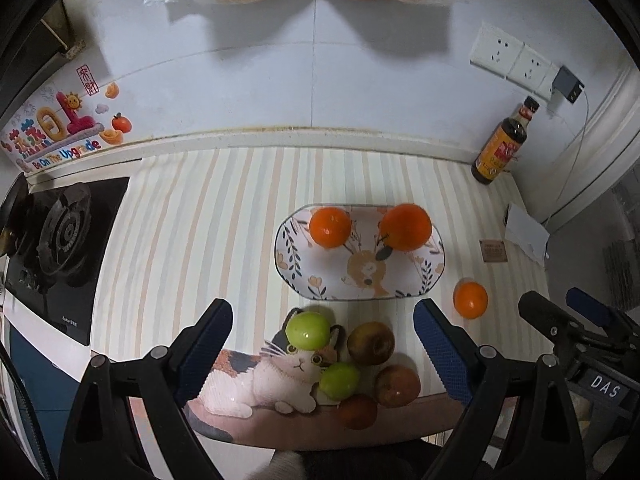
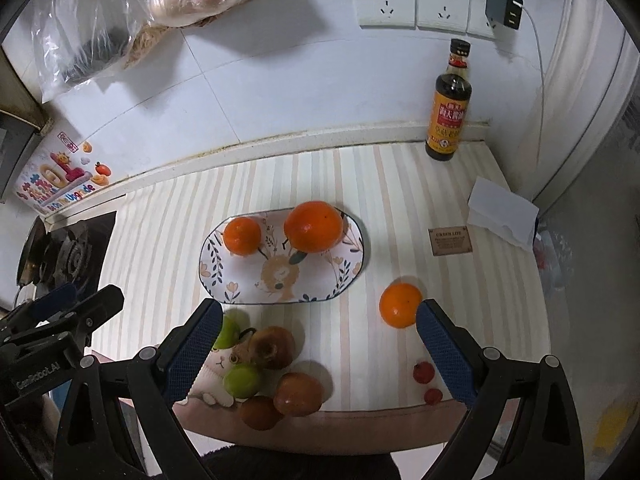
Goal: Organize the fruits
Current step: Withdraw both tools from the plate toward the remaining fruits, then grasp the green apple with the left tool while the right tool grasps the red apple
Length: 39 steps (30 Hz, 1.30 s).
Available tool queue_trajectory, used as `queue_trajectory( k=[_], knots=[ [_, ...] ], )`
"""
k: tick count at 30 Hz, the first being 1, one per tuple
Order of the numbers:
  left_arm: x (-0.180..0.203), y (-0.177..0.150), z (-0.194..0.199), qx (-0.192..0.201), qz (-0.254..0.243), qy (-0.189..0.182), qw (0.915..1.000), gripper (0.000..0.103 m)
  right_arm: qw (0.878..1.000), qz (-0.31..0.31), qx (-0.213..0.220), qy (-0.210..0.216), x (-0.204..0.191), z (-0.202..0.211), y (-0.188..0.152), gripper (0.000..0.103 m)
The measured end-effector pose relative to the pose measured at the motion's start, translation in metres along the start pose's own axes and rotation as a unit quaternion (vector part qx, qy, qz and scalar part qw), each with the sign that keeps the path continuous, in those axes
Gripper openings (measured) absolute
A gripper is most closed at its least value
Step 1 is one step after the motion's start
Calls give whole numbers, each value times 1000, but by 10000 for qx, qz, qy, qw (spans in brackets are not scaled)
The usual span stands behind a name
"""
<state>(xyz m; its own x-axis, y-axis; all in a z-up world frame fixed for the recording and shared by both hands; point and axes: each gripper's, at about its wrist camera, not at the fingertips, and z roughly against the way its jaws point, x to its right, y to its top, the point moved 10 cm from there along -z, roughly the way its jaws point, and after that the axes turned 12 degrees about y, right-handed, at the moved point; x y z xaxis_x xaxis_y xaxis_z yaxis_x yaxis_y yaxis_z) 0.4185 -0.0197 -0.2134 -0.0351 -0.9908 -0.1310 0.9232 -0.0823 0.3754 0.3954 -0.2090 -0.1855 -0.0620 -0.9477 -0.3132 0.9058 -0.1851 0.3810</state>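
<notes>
Two oranges [image 2: 242, 236] [image 2: 314, 232] sit on the plate [image 2: 240, 292], evidently the spot for that kind; a third orange [image 2: 400, 305] lies loose on the counter [image 2: 168, 240], just beside the right claw [image 2: 319, 346], which hangs released and empty, seemingly lined up to collect it; the left claw [image 1: 323, 350] is likewise released, above the apples [image 1: 307, 330] grouped on the cat mat [image 1: 256, 384].

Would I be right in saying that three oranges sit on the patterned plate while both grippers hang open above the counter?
Not quite: the patterned plate holds only two oranges. The third orange lies on the counter beside it, as the right wrist view shows. The left gripper and right gripper are indeed open.
</notes>
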Motion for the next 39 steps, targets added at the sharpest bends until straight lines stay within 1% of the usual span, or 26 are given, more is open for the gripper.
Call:
queue_trajectory(
  k=[1, 2, 4, 7, 9, 11, 13, 14, 16, 18, 20, 22, 23, 24, 26, 29, 30, 31, 32, 34, 35, 37, 39],
  knots=[
    [0, -3, -3, -24, -3, 13, 10000, 93, 10000, -40, -27, 34, 1, -2, -2, 99],
    [0, -7, -7, -60, -12, 61, 10000, 98, 9999, -71, -110, 51, 3, -7, -6, 99],
    [-2, -15, -19, -168, -24, 129, 9998, 100, 9995, -158, -247, 122, 7, -16, -15, 99],
    [-3, -36, -43, -535, -17, 165, 9984, 100, 9963, -326, -762, 241, 15, -47, -40, 99],
    [-5, -54, -63, -842, -18, 195, 9963, 100, 9914, -448, -1164, 386, 20, -70, -60, 99],
    [-5, -70, -80, -1115, -28, 216, 9935, 100, 9817, -672, -1678, 597, 24, -100, -88, 99],
    [-6, -88, -95, -1386, -17, 253, 9900, 100, 9716, -868, -2065, 763, 28, -124, -112, 99],
    [-5, -97, -103, -1532, -10, 225, 9879, 100, 9647, -1020, -2274, 852, 31, -140, -127, 99],
    [-5, -114, -117, -1790, 53, 211, 9836, 100, 9554, -1217, -2504, 980, 34, -161, -146, 99],
    [-3, -125, -126, -1983, 87, 142, 9800, 100, 9487, -1363, -2652, 1053, 36, -179, -160, 99],
    [-1, -135, -136, -2205, 226, 41, 9751, 100, 9432, -1487, -2749, 1125, 37, -192, -170, 99],
    [3, -141, -144, -2364, 352, -64, 9710, 100, 9389, -1554, -2819, 1220, 35, -204, -180, 88],
    [6, -144, -147, -2442, 402, -137, 9688, 100, 9373, -1540, -2878, 1223, 34, -208, -185, 72],
    [10, -146, -150, -2513, 419, -190, 9668, 100, 9385, -1515, -2845, 1238, 33, -210, -186, 69],
    [17, -148, -155, -2561, 363, -195, 9658, 100, 9444, -1315, -2802, 1108, 34, -208, -185, 69],
    [32, -148, -163, -2534, 88, -205, 9671, 100, 9539, -950, -2742, 760, 45, -197, -185, 69],
    [38, -148, -165, -2529, -10, -269, 9671, 100, 9563, -852, -2717, 658, 50, -194, -184, 69],
    [45, -150, -167, -2563, -96, -339, 9660, 96, 9575, -801, -2704, 600, 53, -191, -183, 69],
    [50, -152, -171, -2609, -193, -317, 9647, 85, 9585, -750, -2699, 537, 57, -189, -183, 69],
    [59, -158, -176, -2700, -353, -335, 9616, 70, 9591, -715, -2700, 469, 64, -186, -181, 69],
    [63, -160, -177, -2712, -356, -372, 9611, 65, 9589, -695, -2712, 461, 66, -186, -183, 69],
    [68, -158, -174, -2650, -293, -434, 9628, 55, 9583, -700, -2729, 473, 69, -188, -184, 69],
    [66, -158, -173, -2561, -391, -172, 9657, 55, 9581, -653, -2744, 495, 68, -190, -187, 69]
  ],
)
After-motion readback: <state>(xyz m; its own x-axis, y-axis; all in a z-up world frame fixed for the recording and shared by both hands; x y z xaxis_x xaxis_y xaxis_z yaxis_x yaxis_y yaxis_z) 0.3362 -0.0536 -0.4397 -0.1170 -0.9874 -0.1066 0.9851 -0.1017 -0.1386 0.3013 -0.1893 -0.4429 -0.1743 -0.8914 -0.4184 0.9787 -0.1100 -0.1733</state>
